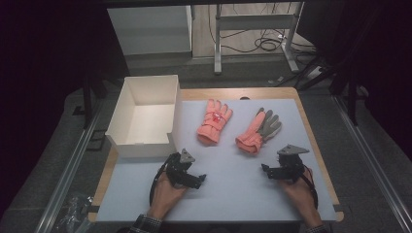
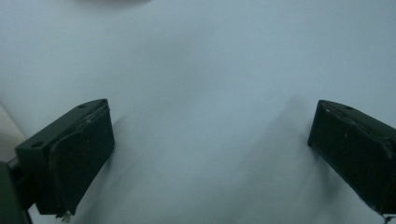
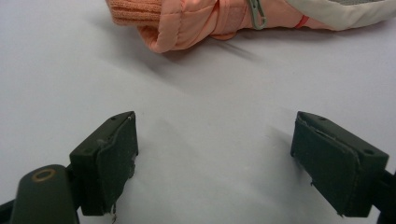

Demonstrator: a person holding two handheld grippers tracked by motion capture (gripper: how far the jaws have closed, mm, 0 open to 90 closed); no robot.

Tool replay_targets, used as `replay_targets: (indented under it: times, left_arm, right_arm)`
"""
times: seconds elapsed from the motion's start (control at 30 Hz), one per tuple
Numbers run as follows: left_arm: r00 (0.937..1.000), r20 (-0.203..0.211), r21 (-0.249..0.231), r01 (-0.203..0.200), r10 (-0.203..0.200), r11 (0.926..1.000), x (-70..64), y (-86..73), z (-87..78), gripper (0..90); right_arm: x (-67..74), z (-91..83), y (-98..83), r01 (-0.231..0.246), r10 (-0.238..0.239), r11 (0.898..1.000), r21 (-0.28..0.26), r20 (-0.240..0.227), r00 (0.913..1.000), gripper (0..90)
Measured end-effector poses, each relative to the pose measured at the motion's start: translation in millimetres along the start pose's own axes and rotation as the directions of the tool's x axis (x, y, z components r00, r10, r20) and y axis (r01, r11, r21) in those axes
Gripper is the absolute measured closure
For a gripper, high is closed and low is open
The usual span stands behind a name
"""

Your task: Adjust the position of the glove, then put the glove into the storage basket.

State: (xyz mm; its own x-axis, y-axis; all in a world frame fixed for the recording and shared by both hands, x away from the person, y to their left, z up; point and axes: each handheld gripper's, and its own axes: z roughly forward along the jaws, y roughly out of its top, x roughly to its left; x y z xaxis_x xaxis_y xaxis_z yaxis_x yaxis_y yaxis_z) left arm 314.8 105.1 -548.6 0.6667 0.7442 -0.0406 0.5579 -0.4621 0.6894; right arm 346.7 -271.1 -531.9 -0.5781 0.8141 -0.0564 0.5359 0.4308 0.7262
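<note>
High view: white open box (image 1: 145,116) sits at the table's (image 1: 318,145) far-left corner, on the pale sheet (image 1: 233,184). Left glove (image 1: 214,121), pink and back up, lies just right of the box. Right glove (image 1: 258,130), pink with a grey palm, lies further right of the box, well apart from it and near the first glove without touching it. Left gripper (image 1: 200,178) rests on the sheet in front of the box, near its front-right corner, jaws apart and empty. Right gripper (image 1: 266,170) is far right of the box, just in front of the right glove, jaws spread, nothing between them.

Left gripper view: left gripper (image 2: 210,158) jaws wide apart over bare sheet.

Right gripper view: right gripper (image 3: 215,163) jaws wide, empty; right glove's (image 3: 196,18) cuff lies just ahead, not touching.
</note>
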Motion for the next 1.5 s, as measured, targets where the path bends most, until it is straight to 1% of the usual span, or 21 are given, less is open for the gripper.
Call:
replay_targets:
  times: [0.47, 0.53, 0.77, 0.9, 0.97, 1.03, 1.17, 1.23, 1.37, 1.43, 1.47, 1.5]
  left_arm:
    - [1.0000, 0.000, 0.004, -0.006, 0.006, 1.0000, 0.5, -0.2, -0.3, 0.3]
    - [0.9999, 0.000, 0.005, -0.014, 0.014, 0.9999, 1.1, 0.0, -0.5, 0.3]
    - [0.9999, 0.000, 0.004, -0.014, 0.014, 0.9999, 1.1, -0.1, -0.4, 0.3]
    - [0.9999, 0.000, 0.004, -0.014, 0.014, 0.9999, 1.1, -0.1, -0.4, 0.3]
    - [0.9999, 0.000, 0.002, -0.013, 0.013, 0.9999, 1.0, -0.1, -0.3, 0.3]
    - [0.9999, 0.000, 0.003, -0.013, 0.013, 0.9999, 1.0, -0.1, -0.4, 0.3]
    - [0.9999, -0.001, 0.003, -0.014, 0.014, 0.9999, 1.0, -0.1, -0.3, 0.3]
    - [0.9999, -0.001, 0.003, -0.014, 0.014, 0.9999, 1.0, -0.1, -0.3, 0.3]
    - [0.9999, -0.002, 0.003, -0.014, 0.014, 0.9999, 0.9, -0.2, -0.3, 0.3]
    - [0.9999, -0.002, 0.002, -0.013, 0.013, 0.9999, 0.9, -0.2, -0.3, 0.3]
    - [0.9999, -0.001, 0.003, -0.013, 0.013, 0.9999, 0.9, -0.2, -0.3, 0.3]
    - [0.9999, -0.002, 0.003, -0.013, 0.013, 0.9999, 0.9, -0.2, -0.3, 0.3]
  right_arm:
    - [-0.8, -0.1, 0.5, -0.003, 0.003, 1.000, 0.003, -0.006, 1.0000, 15.0]
    - [-0.7, -0.2, 0.6, -0.003, 0.003, 1.000, 0.004, -0.005, 1.0000, 15.0]
    - [-0.4, -0.6, 0.9, -0.001, 0.001, 1.000, 0.004, -0.004, 1.0000, 15.3]
    - [-0.8, -1.3, 1.1, -0.008, 0.008, 1.000, 0.006, -0.003, 1.0000, 15.3]
    - [-2.8, -2.3, 1.9, -0.037, 0.037, 0.999, 0.008, -0.010, 0.9993, 15.3]
    - [-3.6, -2.7, 2.5, -0.045, 0.046, 0.999, 0.011, -0.010, 0.9989, 15.3]
    - [-7.6, -5.5, 5.8, -0.055, 0.055, 0.998, 0.002, -0.013, 0.9984, 15.3]
    - [-9.8, -6.8, 8.1, -0.052, 0.052, 0.999, 0.004, -0.009, 0.9986, 15.6]
    - [-16.2, -7.9, 13.4, -0.070, 0.070, 0.998, -0.006, -0.025, 0.9972, 18.5]
    - [-19.1, -8.3, 17.2, -0.070, 0.070, 0.998, -0.008, -0.032, 0.9971, 20.4]
    - [-21.1, -8.7, 21.5, -0.066, 0.066, 0.998, -0.009, -0.031, 0.9973, 22.7]
    - [-21.1, -8.7, 21.5, -0.066, 0.066, 0.998, -0.009, -0.031, 0.9973, 22.7]
